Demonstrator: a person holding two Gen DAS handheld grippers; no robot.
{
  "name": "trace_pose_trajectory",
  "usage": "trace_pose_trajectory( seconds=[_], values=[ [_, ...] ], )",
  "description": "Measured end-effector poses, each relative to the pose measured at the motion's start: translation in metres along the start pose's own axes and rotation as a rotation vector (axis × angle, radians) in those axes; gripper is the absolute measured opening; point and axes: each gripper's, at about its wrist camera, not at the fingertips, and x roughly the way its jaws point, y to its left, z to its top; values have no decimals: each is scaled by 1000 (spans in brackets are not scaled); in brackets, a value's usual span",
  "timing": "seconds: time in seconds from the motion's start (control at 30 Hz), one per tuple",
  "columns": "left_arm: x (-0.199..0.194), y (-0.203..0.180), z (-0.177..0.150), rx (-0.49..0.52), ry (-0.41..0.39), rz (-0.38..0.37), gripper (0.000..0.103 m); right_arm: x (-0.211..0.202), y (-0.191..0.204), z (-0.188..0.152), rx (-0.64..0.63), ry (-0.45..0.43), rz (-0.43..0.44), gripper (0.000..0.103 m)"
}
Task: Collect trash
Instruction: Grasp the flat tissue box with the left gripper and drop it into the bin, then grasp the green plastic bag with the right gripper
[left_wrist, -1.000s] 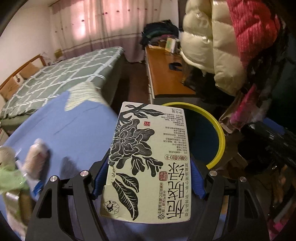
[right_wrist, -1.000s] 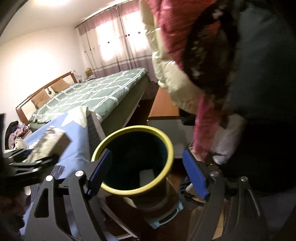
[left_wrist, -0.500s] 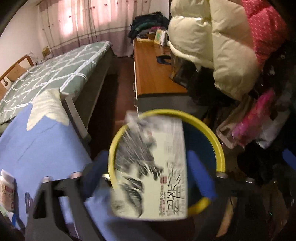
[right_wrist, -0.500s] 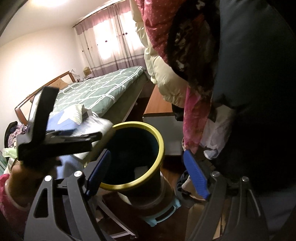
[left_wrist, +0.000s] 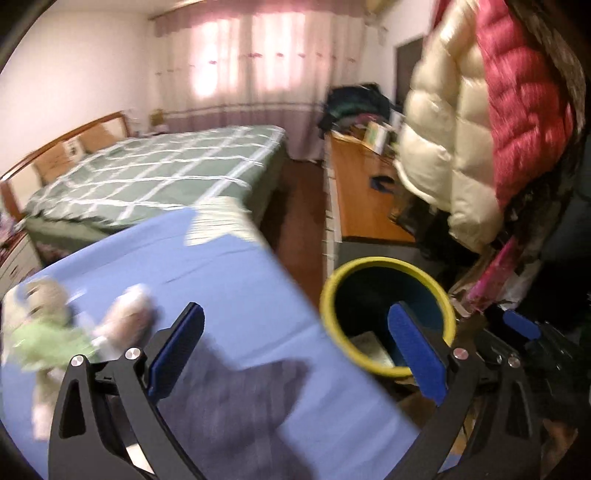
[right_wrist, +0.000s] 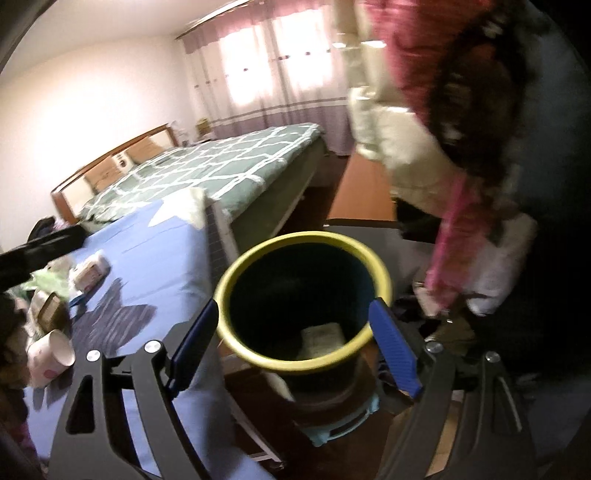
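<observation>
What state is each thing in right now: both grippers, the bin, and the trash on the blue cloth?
left gripper: open, empty.
right gripper: open, empty.
yellow-rimmed bin: upright, uncovered, a pale carton inside.
paper cup: tipped on its side on the blue cloth.
green wrapper: crumpled, on the cloth.

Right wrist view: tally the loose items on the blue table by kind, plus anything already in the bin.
Paper cup: 1
White packet: 1
Brown box: 1
Green wrapper: 1
Carton in the yellow-rimmed bin: 1
Total: 5, though blur at the table's left edge may hide more.
</observation>
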Motion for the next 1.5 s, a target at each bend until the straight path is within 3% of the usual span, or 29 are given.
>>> trace_pose_trajectory(
  seconds=[0.27,0.53,0.77,0.9,1.03,1.13,1.33,1.4,1.5],
  values=[
    [-98,130,-60,-221,-64,213,98,17,78,-7,-136,51,127,80],
    [-179,229,-118,-391,-125,437,98,25,188,-15,-295,83,342,80],
    [-214,262,-140,-436,-167,511,98,23,289,-14,-449,87,528,80],
    [-215,268,-145,-440,-164,515,98,24,342,-10,-547,70,573,80],
    [-210,270,-147,-448,-148,505,98,38,392,-4,-646,99,564,77],
    [-205,271,-148,-456,-137,498,98,53,416,-2,-680,149,560,71],
    [-195,274,-150,-465,-126,485,98,86,441,-1,-714,235,533,47],
    [-192,275,-151,-469,-121,481,98,91,444,0,-713,240,529,29],
    [-189,277,-152,-476,-116,475,98,89,436,3,-699,220,531,15]
  ],
)
